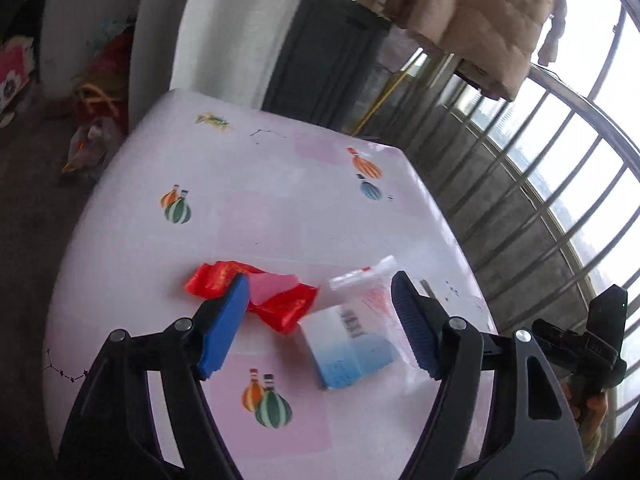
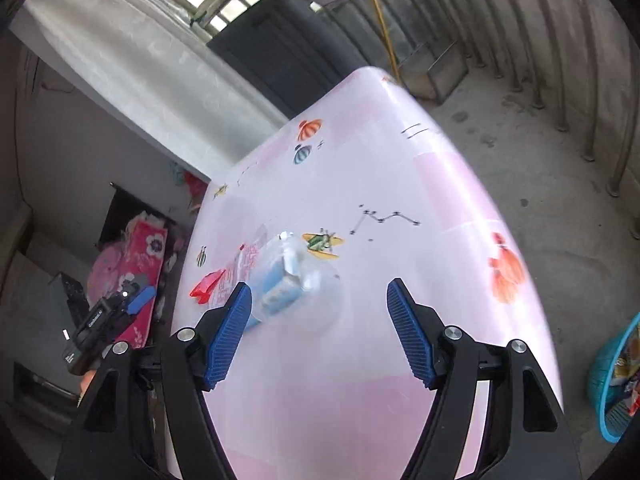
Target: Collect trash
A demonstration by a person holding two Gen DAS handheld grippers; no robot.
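Bench (image 1: 280, 200) first, since it fills both views: a pink tabletop under a glossy plastic cover printed with little balloons and planes, rounded corners, bare grey concrete floor (image 2: 520, 152) on all sides and a metal balcony railing (image 1: 540, 152) beyond the far edge. Off the right-hand side sits a turquoise plastic mesh basket (image 2: 608, 384) with some colourful wrappers already in it, which I'd guess is the trash bin. Trash on the bench is bunched in one spot near the middle: a crinkly red foil wrapper (image 1: 280, 300), a clear plastic bag with red print (image 1: 368, 284), and a small white-and-blue cardboard box (image 1: 352, 344) lying on the bag, all touching or overlapping. Left gripper (image 1: 316, 320) hangs above that pile with jaws apart and nothing in them; right gripper (image 2: 316, 328) is likewise spread and empty, with the pile off by its left jaw. If it were me, I'd take one piece per gripper, say left on the red wrapper and right on the box, pinching by an edge, since flat film on a slick cover tends to slide. Plenty of open bench around the pile, so drag things clear if needed, just not toward the rounded edge.
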